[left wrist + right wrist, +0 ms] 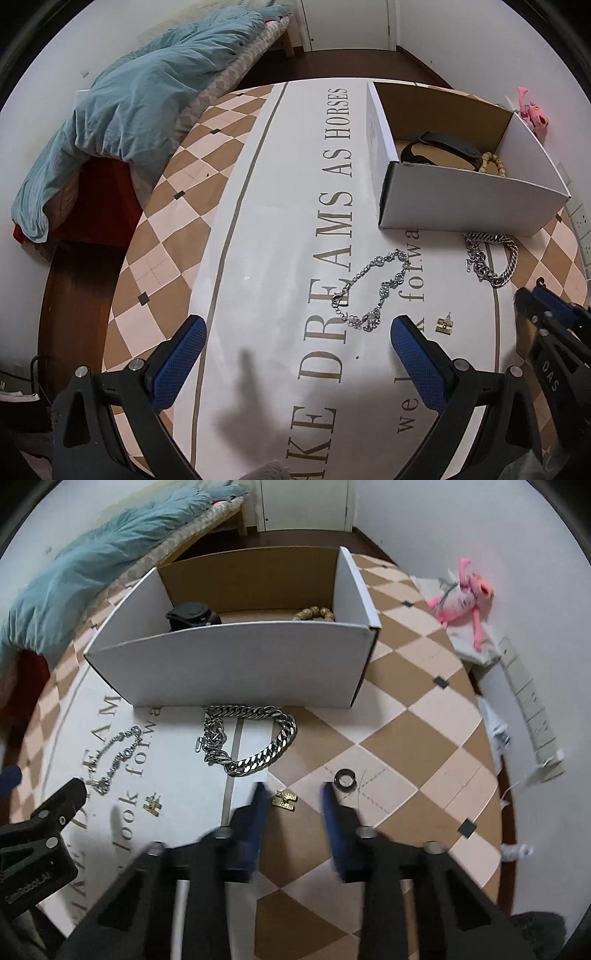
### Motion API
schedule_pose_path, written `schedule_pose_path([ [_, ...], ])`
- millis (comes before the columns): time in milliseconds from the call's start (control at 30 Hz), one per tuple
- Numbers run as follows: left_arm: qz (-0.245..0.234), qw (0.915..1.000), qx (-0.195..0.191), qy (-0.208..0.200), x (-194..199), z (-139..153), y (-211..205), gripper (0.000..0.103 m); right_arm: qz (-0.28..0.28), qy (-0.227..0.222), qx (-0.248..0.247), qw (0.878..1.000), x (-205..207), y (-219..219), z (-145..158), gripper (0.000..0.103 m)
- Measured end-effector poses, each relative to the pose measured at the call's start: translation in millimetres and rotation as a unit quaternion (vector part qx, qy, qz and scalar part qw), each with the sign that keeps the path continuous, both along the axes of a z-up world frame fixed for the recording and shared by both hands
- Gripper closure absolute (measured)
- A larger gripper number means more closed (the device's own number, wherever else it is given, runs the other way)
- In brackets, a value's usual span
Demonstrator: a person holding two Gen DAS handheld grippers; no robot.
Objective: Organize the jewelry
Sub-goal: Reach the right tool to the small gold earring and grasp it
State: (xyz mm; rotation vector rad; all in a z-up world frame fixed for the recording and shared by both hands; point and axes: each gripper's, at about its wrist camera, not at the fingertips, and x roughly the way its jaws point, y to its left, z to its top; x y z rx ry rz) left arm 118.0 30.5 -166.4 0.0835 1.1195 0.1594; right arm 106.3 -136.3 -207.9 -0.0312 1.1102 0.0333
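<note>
A white cardboard box (461, 199) (236, 664) on the table holds a black band (443, 146) and tan beads (493, 164). In front of it lie a heavy silver chain (255, 738) (491, 258), a thin crystal bracelet (373, 291) (114, 753), a gold earring (444, 326) (153, 805), a second gold earring (284, 799) and a dark ring (345, 779). My left gripper (297, 323) (42, 782) stands wide open just short of the bracelet. My right gripper (293, 786) (530, 295) is blurred, jaws narrowly apart, with the second earring between the fingertips and untouched.
The table has a checkered top (406, 716) with a white lettered mat (288, 229). A bed with a teal duvet (140, 96) stands to the left. A pink plush toy (461, 598) and a power strip (532, 716) lie past the table's right edge.
</note>
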Motion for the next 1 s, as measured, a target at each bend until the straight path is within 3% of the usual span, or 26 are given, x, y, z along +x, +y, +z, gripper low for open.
schedule_pose_path([
  [333, -0.008, 1.0000, -0.005, 0.000, -1.7, 1.8, -5.2, 0.002, -0.006, -0.008, 0.008, 1.000, -9.4, -5.7, 7.0, 0.092],
  [600, -0.043, 0.9979, -0.048, 0.009, -0.7, -0.2, -33.0, 0.004, -0.042, -0.017, 0.030, 0.999, -24.2, -35.2, 26.4, 0.092],
  [667, -0.054, 0.9969, -0.057, 0.013, 1.3, -2.7, -41.2, 0.014, -0.048, -0.016, 0.030, 0.998, -25.3, -41.1, 27.1, 0.092],
  [800, -0.070, 0.9956, -0.060, 0.018, 4.6, -9.8, -56.7, 0.025, -0.055, -0.012, 0.029, 0.998, -26.7, -48.9, 27.4, 0.092],
  [867, -0.076, 0.9951, -0.059, 0.022, 5.8, -13.5, -62.5, 0.046, -0.055, -0.011, 0.025, 0.998, -27.9, -51.1, 27.6, 0.092],
  [1000, -0.086, 0.9942, -0.061, 0.021, 4.5, -15.1, -69.7, 0.066, -0.057, -0.010, 0.021, 0.998, -28.4, -56.9, 27.4, 0.091],
])
